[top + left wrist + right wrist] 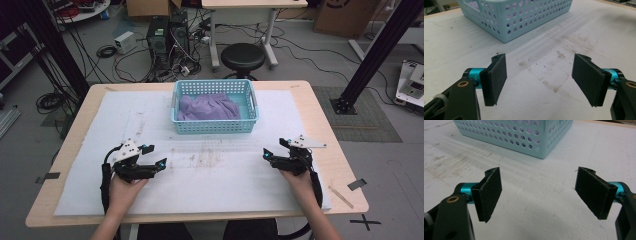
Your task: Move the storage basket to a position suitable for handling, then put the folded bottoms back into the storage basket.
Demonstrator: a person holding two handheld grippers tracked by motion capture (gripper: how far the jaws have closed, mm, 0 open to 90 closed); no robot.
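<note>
A light blue perforated basket (215, 126) stands at the table's far middle with a purple cloth (207, 107) bunched inside it. My left gripper (154, 156) rests low over the white mat at the front left, open and empty. At the front right my right gripper (274, 149) is open too, nothing between its pads. In the left gripper view the gripper (540, 75) faces the basket (516, 17) across stained mat. The right gripper view has the gripper (539, 192) aimed at a corner of the basket (524, 137).
A white mat (200, 165) with brown stains covers most of the wooden table (340, 165). Beyond the far edge stand a black stool (243, 56), computer towers (167, 35) and tangled cables. Black frame posts rise at both sides.
</note>
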